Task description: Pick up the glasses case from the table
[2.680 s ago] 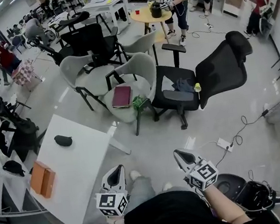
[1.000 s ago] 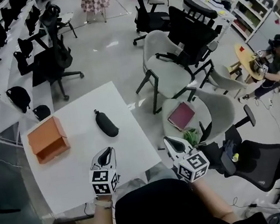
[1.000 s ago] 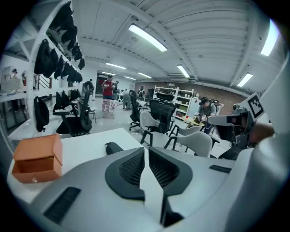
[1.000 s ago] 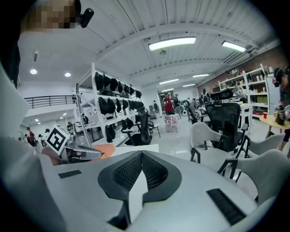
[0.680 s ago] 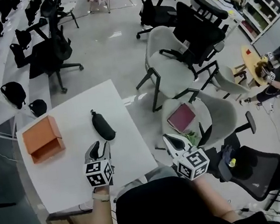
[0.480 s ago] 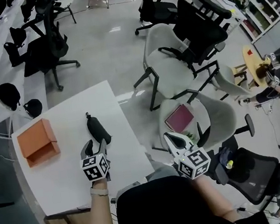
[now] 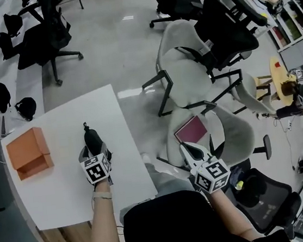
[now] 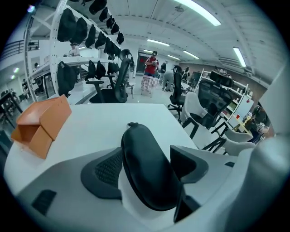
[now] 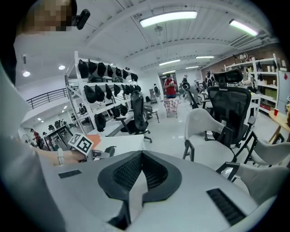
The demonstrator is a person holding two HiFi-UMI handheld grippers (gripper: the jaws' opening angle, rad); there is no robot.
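The black glasses case [image 7: 92, 139] lies on the white table [image 7: 67, 194], pointing away from me. My left gripper [image 7: 93, 150] has come down over its near end. In the left gripper view the case [image 8: 145, 176] sits between the two pads, and the left gripper [image 8: 147, 156] has its jaws opening, with a gap showing on the right side. My right gripper [image 7: 186, 146] hangs off the table's right edge, over the floor near a grey chair. In the right gripper view the right gripper [image 9: 141, 156] has its pads together with nothing between them.
An orange box [image 7: 28, 153] stands on the table left of the case, also in the left gripper view [image 8: 41, 124]. A grey chair [image 7: 221, 131] with a dark red book [image 7: 190, 130] stands right of the table. More grey and black chairs [image 7: 190, 80] fill the floor beyond.
My left gripper has moved forward and down across the table to the glasses case, and its jaws have spread around it. The right gripper drifted a little, still shut.
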